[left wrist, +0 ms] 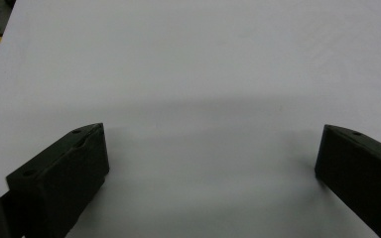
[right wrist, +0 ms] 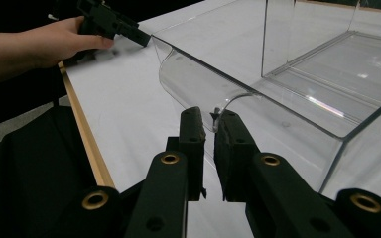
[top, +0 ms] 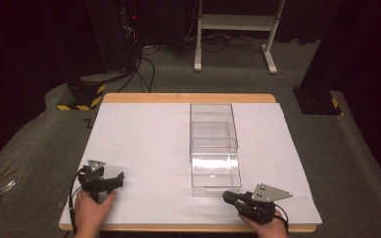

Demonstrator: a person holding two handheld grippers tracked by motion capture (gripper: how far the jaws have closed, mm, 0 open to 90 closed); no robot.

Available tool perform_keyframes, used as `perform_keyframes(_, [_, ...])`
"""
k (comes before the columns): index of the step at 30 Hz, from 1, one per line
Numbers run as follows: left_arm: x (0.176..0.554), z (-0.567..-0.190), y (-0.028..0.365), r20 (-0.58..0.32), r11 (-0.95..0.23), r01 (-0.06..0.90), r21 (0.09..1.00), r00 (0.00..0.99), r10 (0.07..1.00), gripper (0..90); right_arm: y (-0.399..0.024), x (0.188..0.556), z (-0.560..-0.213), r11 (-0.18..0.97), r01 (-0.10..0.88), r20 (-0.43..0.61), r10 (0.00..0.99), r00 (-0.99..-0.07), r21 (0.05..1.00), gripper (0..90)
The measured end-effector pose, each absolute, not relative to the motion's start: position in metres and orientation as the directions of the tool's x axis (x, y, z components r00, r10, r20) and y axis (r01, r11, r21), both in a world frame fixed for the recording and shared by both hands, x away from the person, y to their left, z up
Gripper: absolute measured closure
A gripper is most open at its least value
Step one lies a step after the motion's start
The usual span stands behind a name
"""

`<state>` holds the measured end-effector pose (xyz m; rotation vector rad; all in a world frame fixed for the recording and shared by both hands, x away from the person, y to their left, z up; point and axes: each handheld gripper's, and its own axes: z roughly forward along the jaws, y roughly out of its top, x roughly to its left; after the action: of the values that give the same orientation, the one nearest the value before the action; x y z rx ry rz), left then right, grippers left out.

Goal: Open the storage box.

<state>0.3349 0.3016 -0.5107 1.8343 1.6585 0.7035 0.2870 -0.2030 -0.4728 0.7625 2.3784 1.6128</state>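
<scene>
White-topped table with wooden edge (top: 144, 144) on grey carpet, dark room. Clear plastic drawer box (top: 213, 144) right of centre, drawer pulled toward near edge. Right gripper (top: 230, 197) near front right corner, jaws pressed together just beside drawer front. Left gripper (top: 118, 179) near front left corner, jaws spread over bare top.

Left hand (top: 90, 212) comes in from the bottom edge, gripping the left gripper (top: 110, 182) low over the counter (top: 144, 144), jaws pointing right and standing wide apart (nothing between them in the left gripper view). Right hand (top: 267, 227) holds the right gripper (top: 226, 196) at the near edge, pointing left, grey plate on top. Its jaws are drawn close, a narrow slit left between the pads.
</scene>
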Motion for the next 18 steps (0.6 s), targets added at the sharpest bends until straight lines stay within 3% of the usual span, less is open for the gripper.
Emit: perform_keyframes(18, [0.335, -0.511, 0.302, 0.011, -0.075, 0.699, 0.711, 0.096, 0.995, 0.4, -0.213, 0.281, -0.466, 0.252, 0.309, 0.15, 0.501, -0.853, 0.917, 78.6])
